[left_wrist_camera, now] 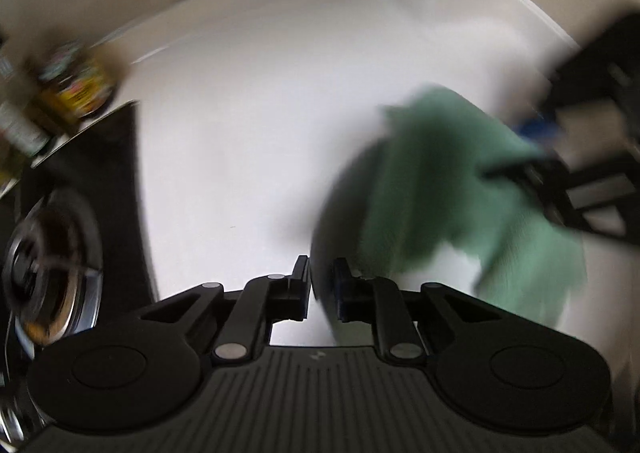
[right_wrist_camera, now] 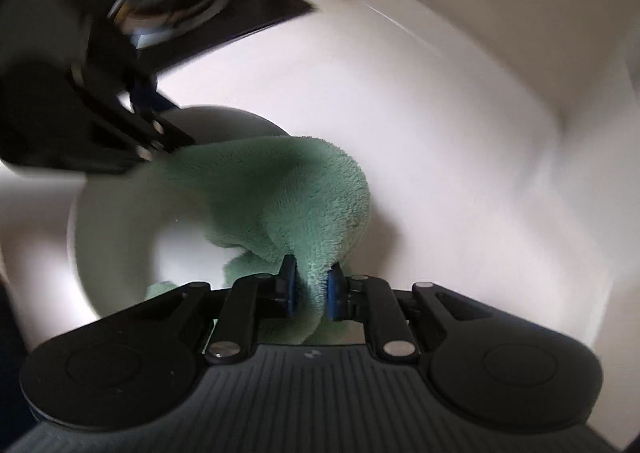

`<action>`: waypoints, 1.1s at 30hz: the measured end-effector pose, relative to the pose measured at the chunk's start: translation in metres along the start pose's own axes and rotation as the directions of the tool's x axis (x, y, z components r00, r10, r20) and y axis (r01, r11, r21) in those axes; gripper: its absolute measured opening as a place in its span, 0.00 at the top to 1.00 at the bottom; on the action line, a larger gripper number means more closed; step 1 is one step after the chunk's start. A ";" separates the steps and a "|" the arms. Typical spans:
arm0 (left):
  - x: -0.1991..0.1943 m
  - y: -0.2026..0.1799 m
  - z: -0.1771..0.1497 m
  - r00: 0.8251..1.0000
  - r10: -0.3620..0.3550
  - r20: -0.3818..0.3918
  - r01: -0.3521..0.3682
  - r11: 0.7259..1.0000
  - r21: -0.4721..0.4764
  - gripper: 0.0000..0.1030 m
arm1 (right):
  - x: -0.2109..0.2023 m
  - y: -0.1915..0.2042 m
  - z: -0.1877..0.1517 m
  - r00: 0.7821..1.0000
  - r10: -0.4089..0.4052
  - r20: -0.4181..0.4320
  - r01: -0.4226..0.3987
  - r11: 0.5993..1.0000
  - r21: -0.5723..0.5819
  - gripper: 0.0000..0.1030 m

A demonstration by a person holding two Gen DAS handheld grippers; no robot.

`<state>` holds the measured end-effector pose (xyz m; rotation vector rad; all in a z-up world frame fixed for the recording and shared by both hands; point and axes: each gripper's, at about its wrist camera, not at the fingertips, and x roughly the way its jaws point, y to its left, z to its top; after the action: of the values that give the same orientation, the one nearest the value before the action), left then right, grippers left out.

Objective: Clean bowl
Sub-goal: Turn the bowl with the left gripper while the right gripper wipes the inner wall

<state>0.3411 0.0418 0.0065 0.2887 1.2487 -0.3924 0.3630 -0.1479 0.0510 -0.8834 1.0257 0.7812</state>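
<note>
The white round ceramic bowl was set on the white counter. Its rim was pinched by the left claw. A fluffy green cloth, draped into the bowl, was clamped in the right claw.

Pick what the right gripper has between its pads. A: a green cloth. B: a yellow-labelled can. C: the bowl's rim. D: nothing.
A: in the right wrist view the right gripper has its blue pads pressed on a bunched fold of the green cloth, which drapes over the bowl.
</note>
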 end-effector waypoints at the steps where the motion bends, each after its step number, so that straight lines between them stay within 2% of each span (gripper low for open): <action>1: 0.001 0.002 0.005 1.000 0.000 -0.003 0.001 1.000 0.016 0.84 | 0.004 0.001 0.005 1.000 -0.002 0.010 0.003 0.995 -0.103 0.86; 4: 0.004 0.009 0.026 1.000 -0.010 0.006 0.010 0.997 0.082 0.84 | 0.008 0.000 0.015 0.998 0.045 0.034 -0.035 0.963 -0.268 0.85; 7: 0.014 0.018 0.048 0.995 -0.081 -0.049 0.086 0.990 0.114 0.82 | 0.011 0.002 0.022 0.996 0.077 0.037 -0.057 0.923 -0.379 0.84; 9: 0.020 0.024 0.054 0.990 -0.120 -0.076 0.128 0.986 0.105 0.82 | 0.012 0.001 0.024 0.996 0.087 0.033 -0.067 0.920 -0.386 0.84; 11: 0.026 0.032 0.054 0.983 -0.162 -0.087 0.167 0.985 0.053 0.82 | 0.012 -0.004 0.024 0.994 0.100 0.041 -0.079 0.931 -0.357 0.84; 12: 0.028 0.037 0.054 0.979 -0.184 -0.088 0.186 0.982 0.016 0.80 | 0.013 -0.009 0.024 0.993 0.112 0.045 -0.095 0.956 -0.277 0.85; 14: 0.031 0.047 0.050 0.973 -0.219 -0.069 0.212 0.972 -0.101 0.78 | 0.014 -0.015 0.024 0.992 0.124 0.036 -0.115 0.977 -0.182 0.87; 16: 0.030 0.050 0.044 0.975 -0.218 -0.037 0.209 0.963 -0.173 0.76 | 0.018 -0.023 0.020 0.989 0.146 0.020 -0.146 0.989 0.025 0.87; 19: 0.026 0.043 0.037 0.985 -0.172 0.004 0.169 0.960 -0.225 0.73 | 0.014 -0.023 0.010 0.988 0.156 -0.009 -0.150 0.963 0.223 0.86; 22: 0.025 0.040 0.031 0.989 -0.147 0.019 0.146 0.943 -0.300 0.72 | -0.002 -0.015 -0.007 0.984 0.175 -0.022 -0.153 0.909 0.387 0.82; 25: 0.022 0.035 0.019 0.994 -0.105 0.008 0.100 0.911 -0.401 0.72 | -0.025 -0.005 -0.013 0.989 0.144 -0.009 -0.131 0.922 0.366 0.86; 26: 0.020 0.031 0.014 0.997 -0.077 -0.003 0.068 0.897 -0.437 0.75 | -0.033 -0.001 -0.014 0.991 0.130 -0.004 -0.121 0.931 0.344 0.96; 27: 0.019 0.030 0.012 0.998 -0.067 -0.011 0.055 0.892 -0.449 0.82 | -0.036 0.000 -0.009 0.995 0.101 -0.021 -0.090 0.950 0.298 0.96; 28: 0.016 0.026 0.007 0.998 -0.061 -0.024 0.043 0.890 -0.453 0.85 | -0.038 0.001 -0.004 0.997 0.071 -0.036 -0.060 0.966 0.251 0.95; 31: 0.015 0.020 0.005 0.995 -0.080 -0.053 0.052 0.913 -0.405 0.91 | -0.024 -0.011 0.007 0.997 0.067 -0.044 -0.056 0.977 0.206 0.94; 33: 0.013 0.022 0.011 0.994 -0.087 -0.068 0.058 0.935 -0.351 0.91 | -0.017 -0.025 0.013 0.997 0.079 -0.025 -0.071 0.969 0.237 0.93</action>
<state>0.3641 0.0551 -0.0026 -0.0461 1.3874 -0.2171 0.3842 -0.1494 0.0767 -0.6582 1.1616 0.6920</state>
